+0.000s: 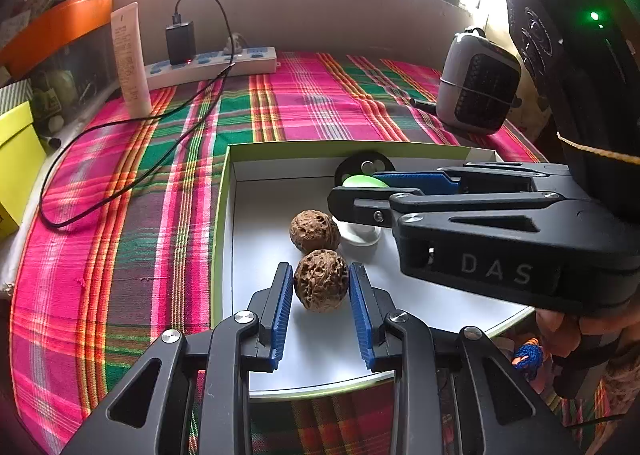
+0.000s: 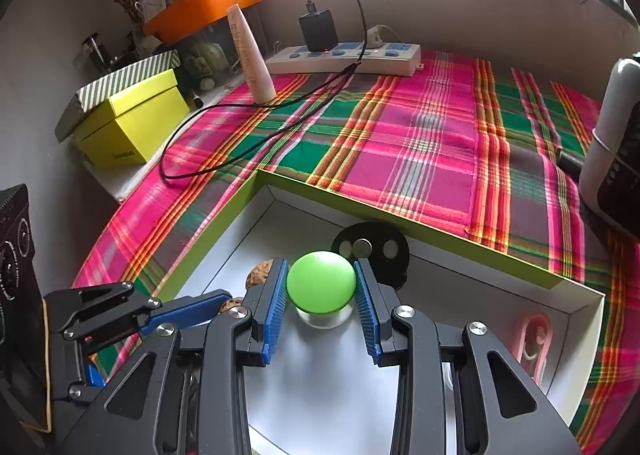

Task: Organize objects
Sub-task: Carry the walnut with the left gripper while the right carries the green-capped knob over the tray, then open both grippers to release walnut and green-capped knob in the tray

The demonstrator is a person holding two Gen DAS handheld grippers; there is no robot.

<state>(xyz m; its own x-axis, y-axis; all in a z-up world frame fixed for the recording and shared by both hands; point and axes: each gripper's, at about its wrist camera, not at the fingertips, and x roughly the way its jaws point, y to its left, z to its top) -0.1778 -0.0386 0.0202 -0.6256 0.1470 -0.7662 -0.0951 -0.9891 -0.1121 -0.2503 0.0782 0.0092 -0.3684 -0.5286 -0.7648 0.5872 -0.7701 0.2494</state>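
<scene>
A shallow white box with a green rim (image 1: 224, 191) lies on the plaid cloth. In it are two brown walnuts. My left gripper (image 1: 321, 275) closes its blue pads on the nearer walnut (image 1: 321, 280); the other walnut (image 1: 314, 231) lies just beyond it. My right gripper (image 2: 321, 280) grips a green dome-topped object on a white base (image 2: 321, 282); it also shows in the left wrist view (image 1: 362, 181). A black disc with round inserts (image 2: 374, 249) stands behind it, and a pink clip (image 2: 534, 339) lies at the box's right side (image 2: 576, 309).
On the plaid cloth (image 1: 312, 103) are a power strip with a black charger (image 1: 212, 63), a trailing black cable (image 1: 132, 159), a white tube (image 1: 130, 59) and a grey heater (image 1: 476, 83). A yellow box (image 2: 132, 123) and an orange-lidded container (image 2: 204, 3) stand at the left.
</scene>
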